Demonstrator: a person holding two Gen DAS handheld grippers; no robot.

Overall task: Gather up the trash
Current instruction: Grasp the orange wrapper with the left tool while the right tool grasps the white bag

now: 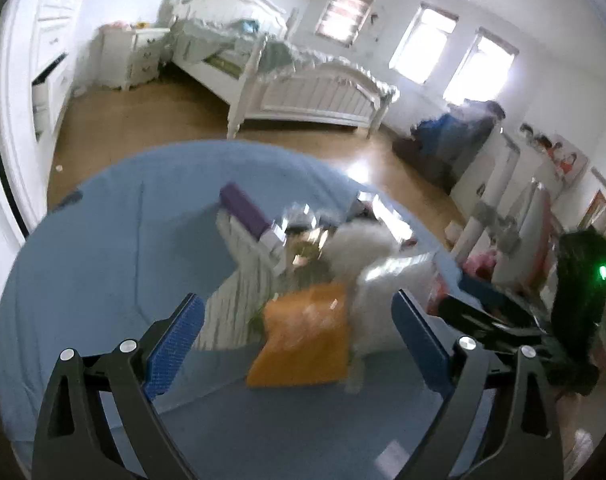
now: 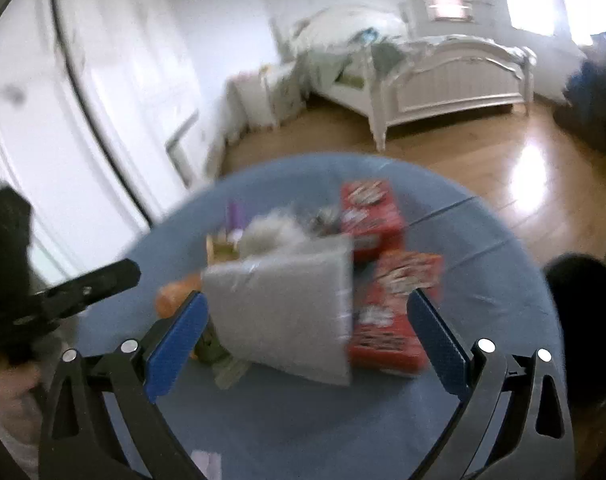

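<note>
My left hand-held gripper point(image 1: 299, 330) is spread wide over the blue-covered table point(image 1: 103, 248) and grips nothing. From left to right ahead of it lie a white ribbed bin point(image 1: 239, 280), a purple box point(image 1: 245, 210) on the bin's rim, an orange packet point(image 1: 303, 344) between the fingers and a white fluffy wad point(image 1: 359, 248). My right hand-held gripper point(image 2: 307, 334) is equally wide and empty. A grey padded mailer point(image 2: 287, 312) blocks its centre; red snack boxes point(image 2: 387, 300) lie just beside it, right.
</note>
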